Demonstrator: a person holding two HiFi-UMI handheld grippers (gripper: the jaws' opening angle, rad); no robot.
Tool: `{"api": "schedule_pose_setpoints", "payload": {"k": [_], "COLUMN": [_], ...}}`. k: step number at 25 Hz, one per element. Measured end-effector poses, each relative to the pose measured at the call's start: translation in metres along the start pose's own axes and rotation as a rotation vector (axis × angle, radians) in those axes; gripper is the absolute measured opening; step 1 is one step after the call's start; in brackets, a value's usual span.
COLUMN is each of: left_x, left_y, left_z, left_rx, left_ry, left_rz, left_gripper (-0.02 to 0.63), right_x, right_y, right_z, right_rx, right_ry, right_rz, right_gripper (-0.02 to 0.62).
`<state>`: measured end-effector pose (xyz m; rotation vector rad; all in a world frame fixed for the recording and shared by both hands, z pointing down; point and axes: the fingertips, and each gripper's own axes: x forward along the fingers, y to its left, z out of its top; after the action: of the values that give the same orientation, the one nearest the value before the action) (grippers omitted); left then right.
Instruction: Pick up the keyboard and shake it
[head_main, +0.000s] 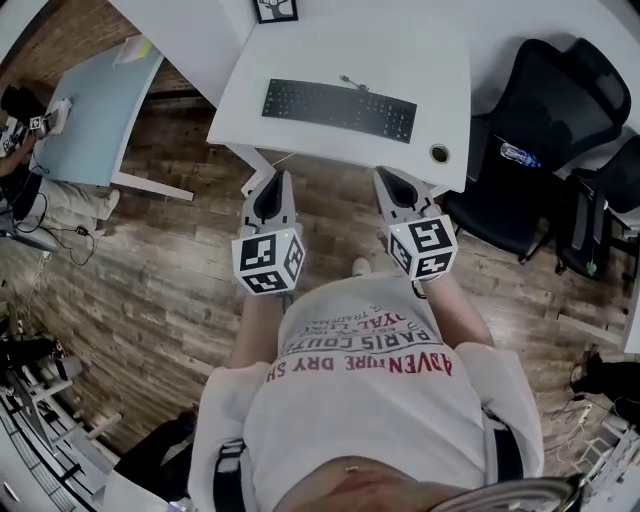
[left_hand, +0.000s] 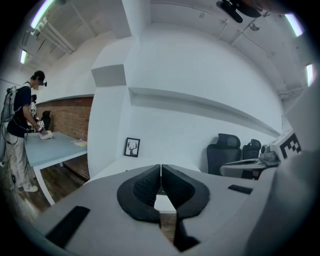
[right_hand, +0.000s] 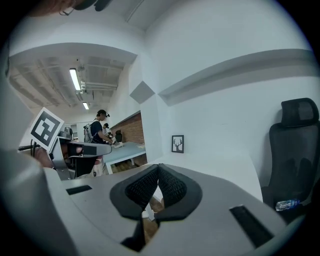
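A flat black computer keyboard (head_main: 339, 109) is seen from above, lying lengthwise across the middle of a white desk surface (head_main: 420, 60), untouched by either gripper. A thin cable (head_main: 350, 82) leaves its far edge. No brand or key lettering can be read on it.

Two grey grippers are held side by side over a wooden plank floor (head_main: 170, 290), pointed at the surface and just short of its near edge. The left gripper (head_main: 277, 176) has its black ribbed jaws pressed together with nothing between them, as is shown in the left gripper view (left_hand: 161, 168). The right gripper (head_main: 385, 172) is likewise closed and empty (right_hand: 158, 168). Each carries a white cube with black square markers (head_main: 268, 262).

A small framed picture of a deer head (head_main: 275, 10) is stood at the back of the surface. A small dark ring (head_main: 439, 153) is set near its right front corner. A black office chair (head_main: 545, 100) stands to the right, with a plastic bottle (head_main: 520, 155) on its seat.

On the wearer's white T-shirt (head_main: 370, 400), print is seen upside down: "ADVENTURE DRY" in red and black, and "PARIS" above it; the rest cannot be read.
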<state>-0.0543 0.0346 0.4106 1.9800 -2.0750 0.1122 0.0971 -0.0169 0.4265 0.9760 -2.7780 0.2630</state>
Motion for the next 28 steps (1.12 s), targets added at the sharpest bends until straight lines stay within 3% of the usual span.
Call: {"api": "schedule_pose_setpoints", "payload": {"k": [7,12,23,28], "left_x": [0.079,0.125,0.227,0.258], "left_y": [-0.015,-0.002,0.04,0.077], "left_z": [-0.004,-0.004,0.032,0.03], "left_rx": [0.023,0.034,0.059,0.055], "left_ry": [0.054,0.09,0.112,0.154], "left_rz": [-0.032,-0.05,-0.277,-0.323], "left_gripper": [0.026,0.026,0.026,0.026], "right_x": [0.043,0.074,0.148,0.17], "right_y": [-0.071,-0.095,-0.127,-0.136], "right_z": [-0.004,-0.013,0.004,-0.002], "right_rx": [0.04,0.107,0.142,0.185], "right_ry": [0.033,0.069,0.069,0.084], "right_rz": [-0.012,-0.05,-0.234,-0.313], "right_gripper": [0.025,0.025,0.025,0.025]}}
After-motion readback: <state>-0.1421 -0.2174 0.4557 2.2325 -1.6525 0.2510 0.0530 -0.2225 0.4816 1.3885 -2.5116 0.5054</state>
